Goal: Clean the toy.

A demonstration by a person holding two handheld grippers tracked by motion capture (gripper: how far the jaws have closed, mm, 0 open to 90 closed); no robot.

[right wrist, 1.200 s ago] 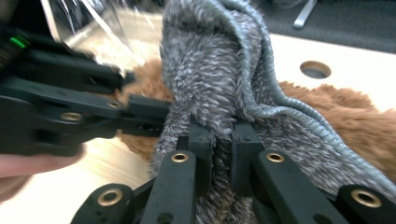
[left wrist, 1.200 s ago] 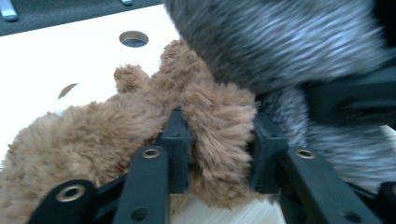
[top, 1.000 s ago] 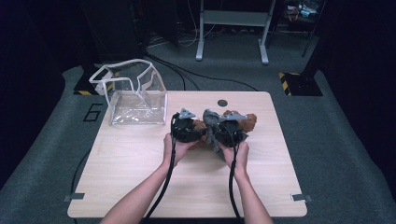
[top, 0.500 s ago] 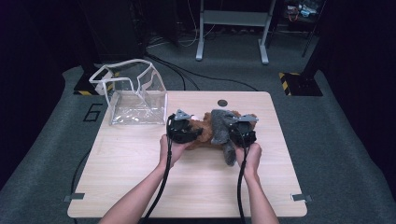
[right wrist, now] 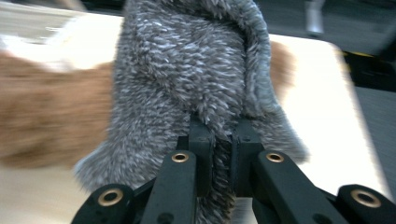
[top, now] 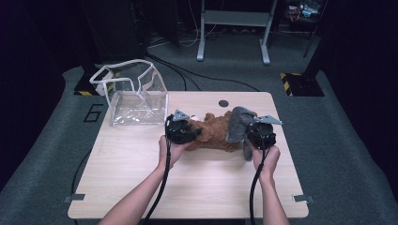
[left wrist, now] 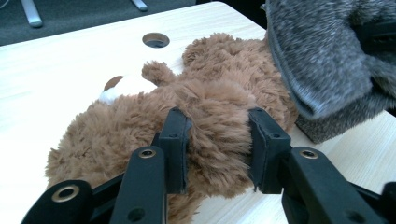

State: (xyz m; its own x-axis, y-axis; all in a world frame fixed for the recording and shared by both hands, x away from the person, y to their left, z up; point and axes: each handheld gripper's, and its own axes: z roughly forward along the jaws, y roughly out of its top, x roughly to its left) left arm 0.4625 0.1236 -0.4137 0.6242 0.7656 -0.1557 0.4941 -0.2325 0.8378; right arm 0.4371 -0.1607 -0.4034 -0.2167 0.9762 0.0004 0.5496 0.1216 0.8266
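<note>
Nearest me, my left gripper (left wrist: 218,149) was clamped on a tuft of the brown plush bear (left wrist: 205,112), the pads sunk into the fur on either side. My right gripper (right wrist: 219,144) stood pinched nearly shut on a fold of the grey fuzzy garment (right wrist: 196,70), the fabric caught between the pads.

In the high view the bear (top: 213,133) lay on the table (top: 187,187) between my two hands, its long axis running across from left gripper (top: 180,131) to right gripper (top: 260,133). The grey garment (top: 238,124) sat over the bear's right-hand end, directly ahead of the right gripper, which was the nearer of the two to it. I judged the step in hand to be drawing the garment along the bear's length while the left held the body steady; the pull would therefore run along that same cross-table axis.

Farther off, a clear plastic bag (top: 133,96) stood open at the far left corner of the table, well apart from the bear. A round hole (top: 223,103) in the tabletop lay just beyond the bear. Nothing stood between grippers and bear. The risk I noted: the fur grip on the left could slip under a hard pull.
</note>
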